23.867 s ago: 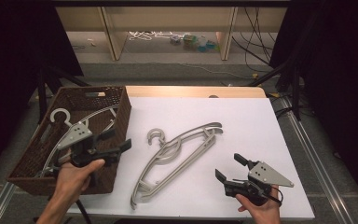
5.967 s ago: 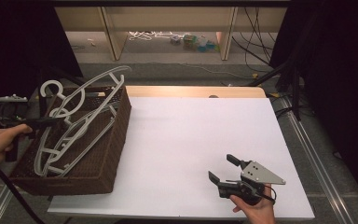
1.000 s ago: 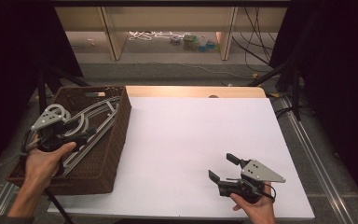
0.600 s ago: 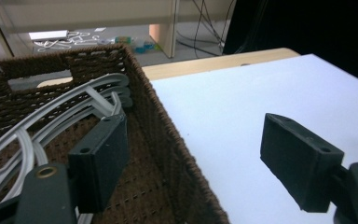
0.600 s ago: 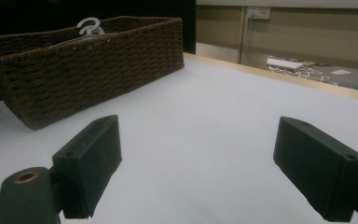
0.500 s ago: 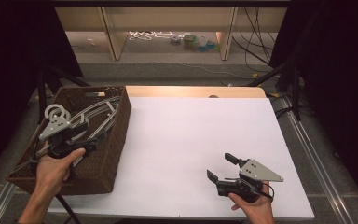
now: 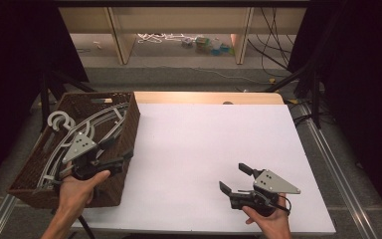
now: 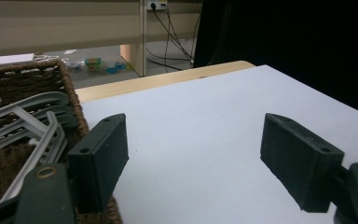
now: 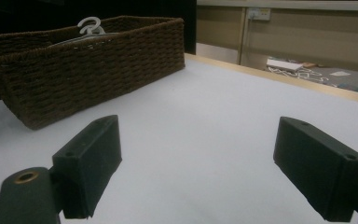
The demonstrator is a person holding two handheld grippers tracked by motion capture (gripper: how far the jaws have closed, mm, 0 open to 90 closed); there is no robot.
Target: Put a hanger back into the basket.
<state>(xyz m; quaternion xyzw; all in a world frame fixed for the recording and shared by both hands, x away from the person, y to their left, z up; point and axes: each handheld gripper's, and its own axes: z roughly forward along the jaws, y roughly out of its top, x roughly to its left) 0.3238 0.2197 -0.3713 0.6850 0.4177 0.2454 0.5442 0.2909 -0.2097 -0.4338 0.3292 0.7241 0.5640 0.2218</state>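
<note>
Left claw [image 7: 113, 155] withdrew; hangers [image 7: 97, 124] rest in basket [image 7: 124, 130].

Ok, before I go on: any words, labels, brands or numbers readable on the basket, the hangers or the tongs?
None can be read.
Basket: plain brown weave, no label.
Hangers: plain grey, no print visible.
Left tongs and right tongs: black pads with screw holes, no markings.
Small items on the floor beyond the table: too small and blurred to read.
</note>
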